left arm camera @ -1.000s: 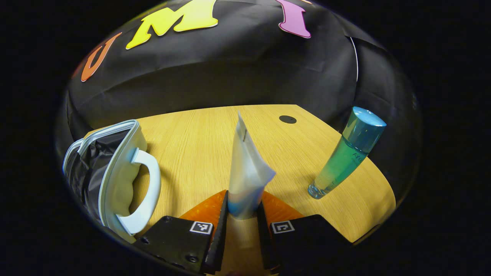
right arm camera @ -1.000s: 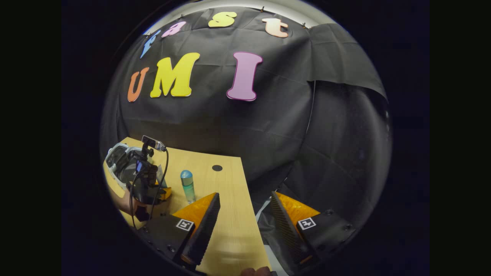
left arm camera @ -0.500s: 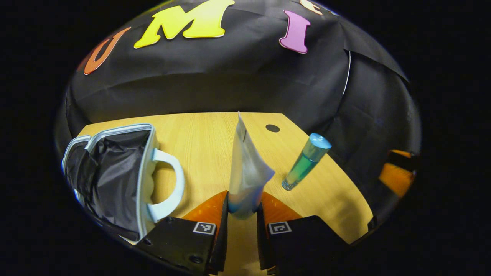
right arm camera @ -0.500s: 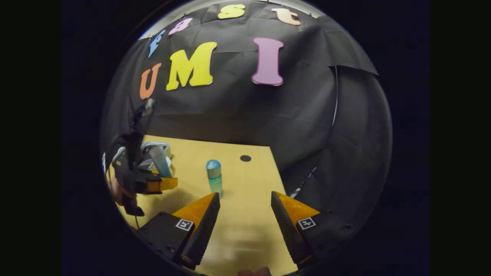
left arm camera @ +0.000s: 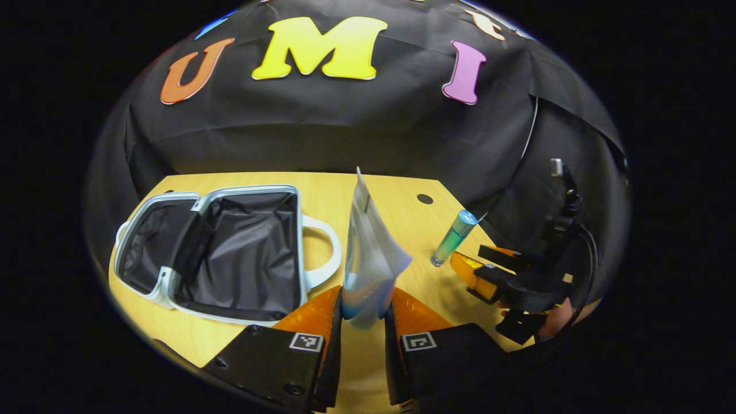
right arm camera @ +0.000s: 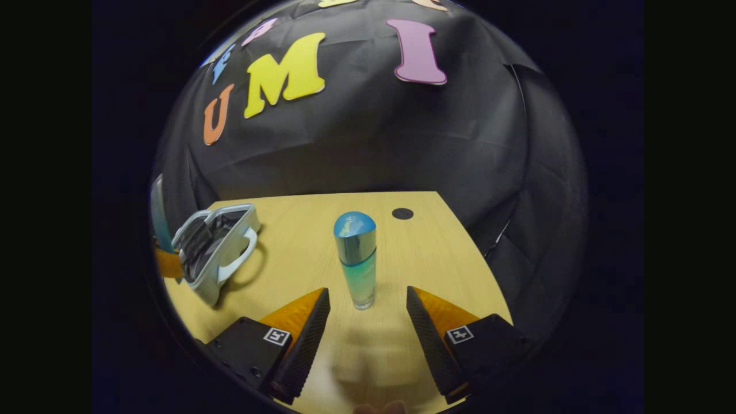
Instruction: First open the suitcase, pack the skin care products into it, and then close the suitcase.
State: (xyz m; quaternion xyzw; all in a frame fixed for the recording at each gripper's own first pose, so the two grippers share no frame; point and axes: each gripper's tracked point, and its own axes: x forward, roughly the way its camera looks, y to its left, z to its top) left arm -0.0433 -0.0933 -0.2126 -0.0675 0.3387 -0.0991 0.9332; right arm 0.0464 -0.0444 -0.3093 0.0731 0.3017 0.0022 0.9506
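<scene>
Between left gripper [left arm camera: 363, 307] fingers: tube [left arm camera: 368, 253] (clamped); right gripper [right arm camera: 367, 302] agape.

The table [left arm camera: 270, 181] is light wood with a small dark round spot [left arm camera: 425, 199] near its far edge. An open suitcase [left arm camera: 230, 253] with a black inside lies flat on it. A blue-green bottle [right arm camera: 355, 261] stands upright on the wood, well apart from the suitcase.

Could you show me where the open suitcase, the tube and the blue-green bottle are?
suitcase [left arm camera: 236, 253], left gripper view, on its dark lining.
tube [left arm camera: 371, 253], left gripper view, on its flat body.
bottle [right arm camera: 357, 270], right gripper view, on its clear lower body.
</scene>
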